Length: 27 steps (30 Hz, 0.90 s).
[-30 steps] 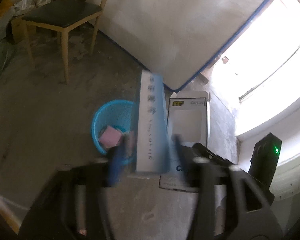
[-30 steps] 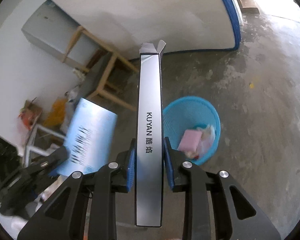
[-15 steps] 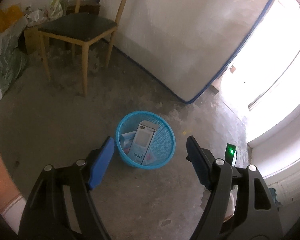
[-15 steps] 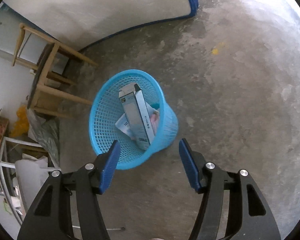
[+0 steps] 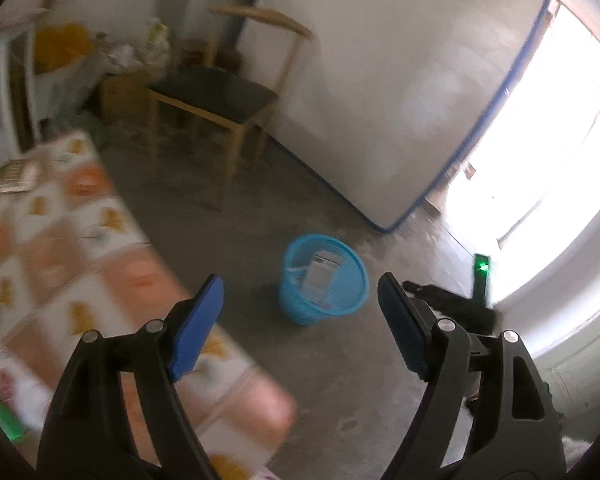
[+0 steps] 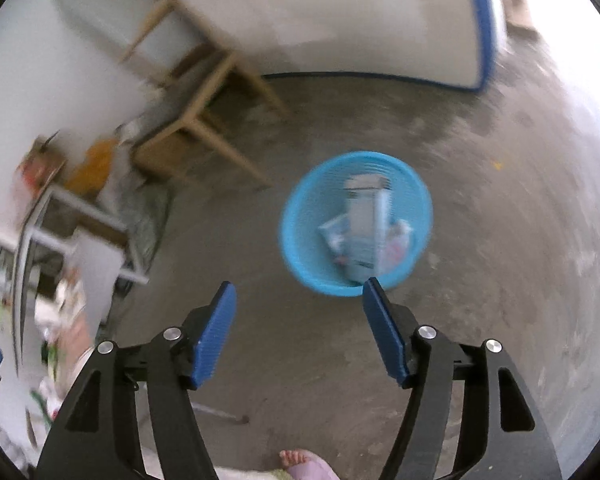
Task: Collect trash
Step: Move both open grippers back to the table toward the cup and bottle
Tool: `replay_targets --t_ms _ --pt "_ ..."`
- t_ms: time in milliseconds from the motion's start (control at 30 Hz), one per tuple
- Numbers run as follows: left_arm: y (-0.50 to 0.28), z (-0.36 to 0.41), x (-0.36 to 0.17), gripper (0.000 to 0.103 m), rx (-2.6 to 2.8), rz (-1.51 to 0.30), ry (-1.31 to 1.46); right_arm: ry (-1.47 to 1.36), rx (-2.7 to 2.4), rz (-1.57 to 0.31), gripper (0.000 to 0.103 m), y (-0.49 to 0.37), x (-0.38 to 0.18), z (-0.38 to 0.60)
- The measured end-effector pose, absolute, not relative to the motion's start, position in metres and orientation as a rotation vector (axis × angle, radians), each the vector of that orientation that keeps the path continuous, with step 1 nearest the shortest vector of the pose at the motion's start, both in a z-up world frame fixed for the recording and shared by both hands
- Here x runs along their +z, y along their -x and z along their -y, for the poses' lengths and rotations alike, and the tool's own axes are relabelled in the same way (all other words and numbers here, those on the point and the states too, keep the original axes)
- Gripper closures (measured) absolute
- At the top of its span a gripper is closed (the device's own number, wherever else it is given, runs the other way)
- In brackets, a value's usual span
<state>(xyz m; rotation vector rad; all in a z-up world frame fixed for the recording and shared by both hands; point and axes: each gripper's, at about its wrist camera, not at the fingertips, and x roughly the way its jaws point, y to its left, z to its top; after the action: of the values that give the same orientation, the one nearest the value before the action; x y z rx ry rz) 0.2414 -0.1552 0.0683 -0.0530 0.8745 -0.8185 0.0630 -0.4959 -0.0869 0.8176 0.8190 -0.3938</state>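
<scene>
A blue mesh waste basket (image 5: 342, 304) (image 6: 296, 236) stands on the concrete floor with flat cardboard boxes (image 5: 321, 278) (image 6: 362, 220) and other trash inside. My left gripper (image 5: 300, 312) is well back from the basket and above it; its jaws are opening and nothing is between them. My right gripper (image 6: 298, 324) hangs above the floor just short of the basket; its jaws are opening too, with nothing between them. The other gripper (image 5: 448, 304) shows dark at the right of the left wrist view.
A wooden chair (image 5: 220, 96) (image 6: 204, 120) stands beyond the basket. A mattress (image 5: 400, 80) leans on the wall. A table with an orange patterned cloth (image 5: 80, 264) is at the left. Clutter and a shelf (image 6: 60, 216) line the wall. A person's foot (image 6: 300, 462) is below.
Both grippers let go of their boxes, which now lie in the basket. Both jaws opened wide. The left gripper pulled far back and up; the table came into view.
</scene>
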Motion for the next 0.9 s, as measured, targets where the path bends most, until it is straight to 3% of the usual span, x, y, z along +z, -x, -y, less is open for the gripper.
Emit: replay_targets --t_ms 267,500,667,900 --pt "-0.253 -0.007 0.109 0.026 -0.562 -0.757 0.132 -0.618 -0.115 -0.822 0.031 -0.119 0.001 0.386" --pt "-0.292 -0.128 0.115 0.026 -0.371 -0.800 0.355 -0.500 0.191 -0.839 0.027 -0.167 0.032 0.264" --pt "-0.321 -0.162 0.103 0.026 -0.306 -0.849 0.395 -0.452 0.350 -0.870 0.027 -0.192 0.032 0.197" --pt "-0.378 -0.152 0.074 0.026 -0.279 -0.947 0.380 -0.253 0.517 -0.927 0.027 -0.225 0.020 0.111"
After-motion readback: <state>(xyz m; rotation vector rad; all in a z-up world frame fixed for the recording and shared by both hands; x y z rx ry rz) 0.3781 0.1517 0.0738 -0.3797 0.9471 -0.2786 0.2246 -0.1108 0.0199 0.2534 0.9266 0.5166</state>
